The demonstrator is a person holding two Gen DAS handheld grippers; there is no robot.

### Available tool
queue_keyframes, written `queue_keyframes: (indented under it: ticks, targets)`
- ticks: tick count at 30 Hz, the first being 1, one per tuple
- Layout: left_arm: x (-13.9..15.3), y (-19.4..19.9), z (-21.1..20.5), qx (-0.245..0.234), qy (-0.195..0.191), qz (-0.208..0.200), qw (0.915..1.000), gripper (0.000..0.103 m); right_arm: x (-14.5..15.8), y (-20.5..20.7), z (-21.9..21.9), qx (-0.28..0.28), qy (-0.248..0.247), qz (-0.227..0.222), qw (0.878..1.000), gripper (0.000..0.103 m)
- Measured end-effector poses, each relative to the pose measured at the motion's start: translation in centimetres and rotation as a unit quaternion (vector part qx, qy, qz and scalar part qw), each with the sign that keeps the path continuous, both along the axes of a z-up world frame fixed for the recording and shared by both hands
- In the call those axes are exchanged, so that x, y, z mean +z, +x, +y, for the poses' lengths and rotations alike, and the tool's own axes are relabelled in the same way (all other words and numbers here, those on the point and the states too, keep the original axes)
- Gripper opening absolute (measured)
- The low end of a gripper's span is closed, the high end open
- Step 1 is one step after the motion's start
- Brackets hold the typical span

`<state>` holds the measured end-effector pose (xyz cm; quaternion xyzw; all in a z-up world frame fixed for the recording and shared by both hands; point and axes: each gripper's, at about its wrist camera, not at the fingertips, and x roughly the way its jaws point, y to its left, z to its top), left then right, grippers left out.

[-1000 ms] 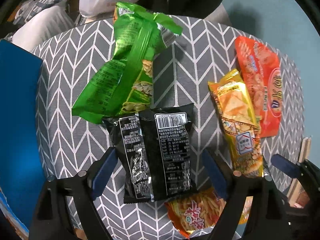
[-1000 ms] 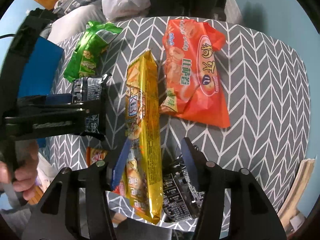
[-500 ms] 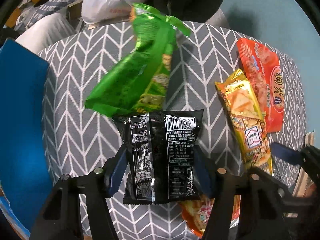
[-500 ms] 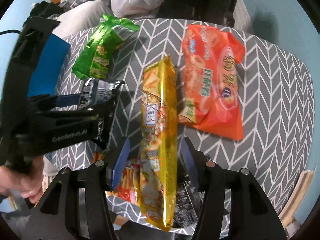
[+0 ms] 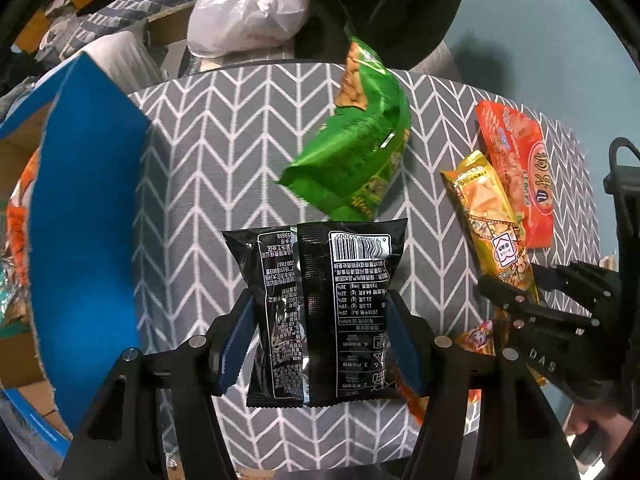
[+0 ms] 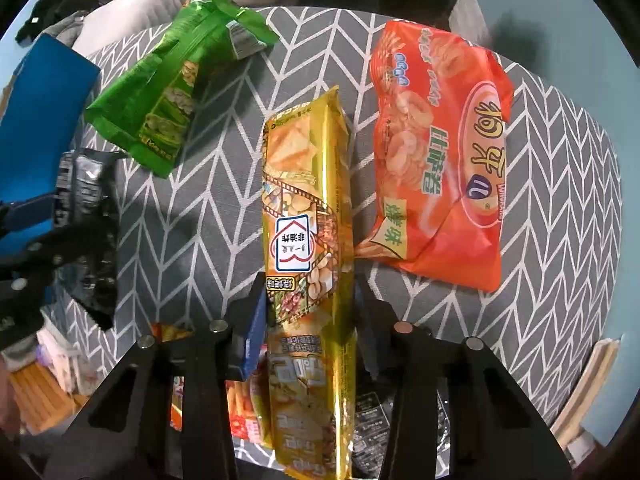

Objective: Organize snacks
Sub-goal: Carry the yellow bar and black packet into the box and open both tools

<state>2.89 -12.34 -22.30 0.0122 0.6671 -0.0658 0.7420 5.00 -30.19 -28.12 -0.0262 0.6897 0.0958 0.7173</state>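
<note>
My left gripper (image 5: 320, 332) is shut on a black snack bag (image 5: 320, 300), and its blue pads press the bag's two sides above the chevron cloth. The same black bag (image 6: 86, 184) and left gripper (image 6: 48, 240) show at the left edge of the right wrist view. My right gripper (image 6: 310, 328) points down over a long yellow snack pack (image 6: 308, 200). Its jaws are closing, with the pads against the pack's sides. The right gripper (image 5: 540, 308) also appears low on the right in the left wrist view, on the yellow pack (image 5: 492, 220).
A green bag (image 5: 356, 152) and an orange bag (image 5: 520, 172) lie on the grey chevron table (image 5: 220, 160). An open blue box (image 5: 88, 220) with snacks inside stands at the left. A red-orange packet (image 6: 240, 400) and another black packet (image 6: 372, 412) lie under the yellow pack.
The left jaws closed on the black bag, which rose and shifted toward the blue box. The right gripper came down around the yellow pack and its jaws narrowed onto it.
</note>
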Motion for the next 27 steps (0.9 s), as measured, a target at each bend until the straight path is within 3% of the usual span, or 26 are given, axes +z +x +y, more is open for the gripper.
queue_keyframes:
  ticks: [4, 16, 27]
  targets:
    - [1.1, -0.3, 0.9, -0.002, 0.002, -0.013, 0.9999, 0.064, 1.1, -0.8, -0.1, 0.013, -0.008, -0.014, 1.000, 0.031]
    - [5.5, -0.9, 5.4, 0.002, -0.004, -0.042, 0.9991, 0.064, 5.4, -3.4, 0.6, 0.013, 0.002, -0.042, 0.999, 0.031]
    - [10.0, -1.8, 9.2, 0.009, -0.007, -0.078, 0.9969, 0.064, 10.4, -2.3, 3.7, 0.026, 0.017, -0.069, 0.997, 0.031]
